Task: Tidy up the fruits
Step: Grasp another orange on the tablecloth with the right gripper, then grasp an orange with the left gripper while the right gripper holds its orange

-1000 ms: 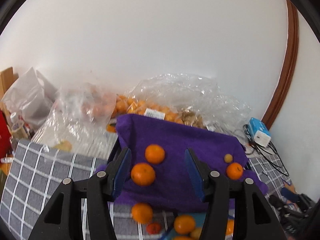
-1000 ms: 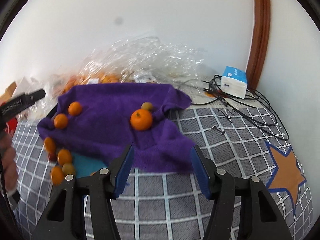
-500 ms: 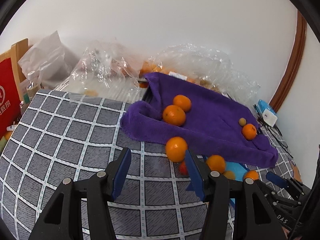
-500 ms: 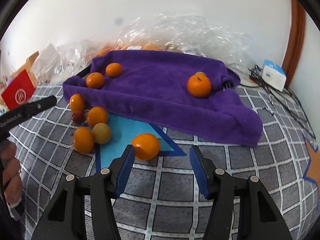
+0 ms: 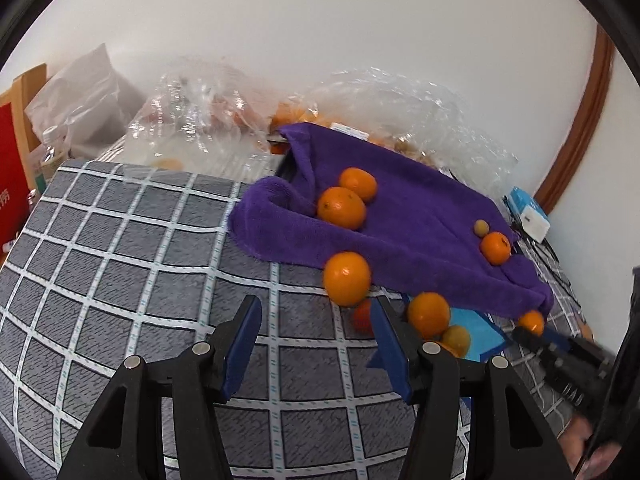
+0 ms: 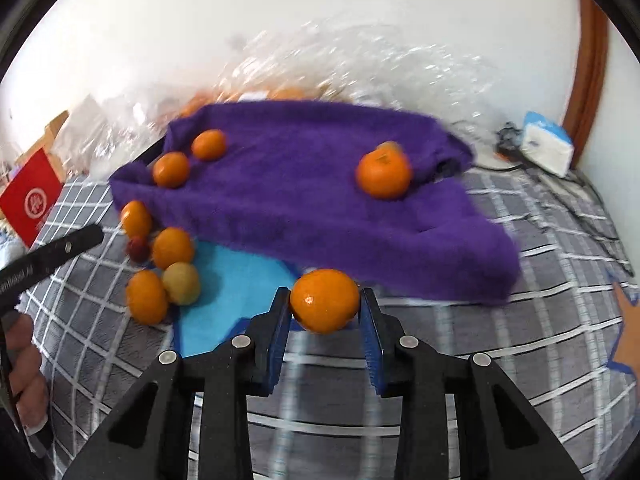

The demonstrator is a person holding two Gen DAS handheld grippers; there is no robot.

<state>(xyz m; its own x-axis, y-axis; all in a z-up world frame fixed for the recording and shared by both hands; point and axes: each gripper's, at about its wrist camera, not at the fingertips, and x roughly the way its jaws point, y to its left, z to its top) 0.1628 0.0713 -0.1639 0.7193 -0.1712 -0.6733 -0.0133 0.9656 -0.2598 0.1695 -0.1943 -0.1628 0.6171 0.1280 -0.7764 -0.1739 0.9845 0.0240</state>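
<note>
Step in hand: you are taking 1 orange [image 6: 325, 301] off the checked cloth [image 6: 500, 344], at the near edge of the purple towel [image 6: 320, 196].
Right gripper [image 6: 325, 312]: your jaws are closing, with that orange between the blue pads and each pad at its side; I judge the grip just made.
Left gripper [image 5: 314, 344]: your jaws stand apart with nothing between them, over bare checked cloth; the nearest orange [image 5: 346, 283] lies just ahead, at the towel's edge.
Next move: lift only once the pads hold firm, since round fruit can roll out. The likely drop spot is the towel, beside the fruit there, though that is a guess.
Count on the towel: 3 oranges, 2 together at the left end, 1 at the right with 1 small brownish fruit tucked behind it.
Count on the cloth: 3 more loose oranges in the left cluster [image 6: 162, 264], plus 1 small red fruit and 1 yellow-green fruit.
Background: clear plastic bags [image 5: 416, 116] hold more fruit, too blurred to count.
</note>
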